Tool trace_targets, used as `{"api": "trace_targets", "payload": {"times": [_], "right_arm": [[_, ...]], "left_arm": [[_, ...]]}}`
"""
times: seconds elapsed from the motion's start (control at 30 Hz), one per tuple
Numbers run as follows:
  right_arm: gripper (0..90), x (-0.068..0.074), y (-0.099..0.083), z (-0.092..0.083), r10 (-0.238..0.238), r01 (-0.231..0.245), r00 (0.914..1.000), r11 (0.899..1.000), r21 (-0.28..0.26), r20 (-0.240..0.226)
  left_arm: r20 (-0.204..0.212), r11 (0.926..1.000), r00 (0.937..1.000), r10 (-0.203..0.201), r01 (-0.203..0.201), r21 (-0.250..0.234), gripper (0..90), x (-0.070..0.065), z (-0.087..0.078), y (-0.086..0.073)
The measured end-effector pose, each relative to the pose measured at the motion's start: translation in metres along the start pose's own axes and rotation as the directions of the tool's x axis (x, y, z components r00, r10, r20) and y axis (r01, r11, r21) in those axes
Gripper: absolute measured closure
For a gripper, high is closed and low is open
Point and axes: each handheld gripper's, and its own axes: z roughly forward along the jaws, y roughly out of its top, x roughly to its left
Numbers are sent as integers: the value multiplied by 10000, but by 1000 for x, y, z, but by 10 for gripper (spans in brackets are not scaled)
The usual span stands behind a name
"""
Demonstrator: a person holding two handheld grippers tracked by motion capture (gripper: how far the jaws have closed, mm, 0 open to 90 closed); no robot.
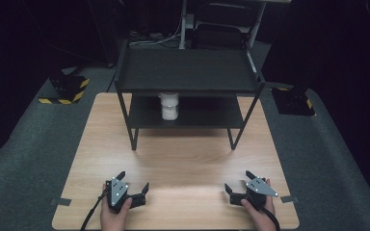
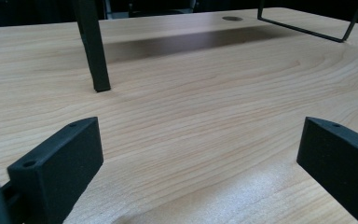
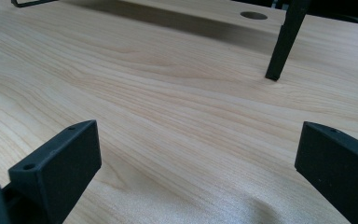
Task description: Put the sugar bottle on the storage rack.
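A black two-tier shelf rack (image 1: 188,72) stands at the back of the wooden table (image 1: 183,163). On its lower shelf sits a white jar (image 1: 169,107), upright, partly hidden by the top shelf. My left gripper (image 1: 134,181) rests low over the table's front left, held by a hand, jaws spread wide with nothing between them (image 2: 200,154). My right gripper (image 1: 238,181) sits at the front right, also open and empty (image 3: 196,158). Both point toward the rack, well short of it.
The rack's front legs (image 2: 95,51) (image 3: 282,46) stand on the tabletop ahead of each gripper. A round hole (image 3: 253,15) lies in the table beneath the rack. Grey floor, black stands with yellow-striped bases (image 1: 67,89) and dark equipment surround the table.
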Motion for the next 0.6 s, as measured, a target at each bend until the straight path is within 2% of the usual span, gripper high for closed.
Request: {"api": "trace_targets", "payload": {"times": [0.13,0.27,0.3,0.43,0.5,0.6], "right_arm": [[1,2,0,0,-38,38,10000,10000,20,73],[1,2,1,0,-158,157,9999,9999,67,37],[1,2,1,0,-183,183,9998,9998,73,32],[1,5,2,1,-77,74,9997,9999,125,225],[0,5,3,1,53,-57,9996,9999,151,289],[1,6,3,1,-43,38,9995,9999,142,313]], "left_arm": [[28,9998,10000,-77,76,199,5,1,2,4],[579,9987,9982,-146,118,487,5,10,3,8],[685,9988,9975,-145,114,467,5,12,3,8],[637,10000,9980,-33,29,76,5,10,-1,1],[649,9999,9978,-150,150,-5,5,11,-1,-1],[735,9995,9968,-324,325,-2,5,14,0,-1]]}}
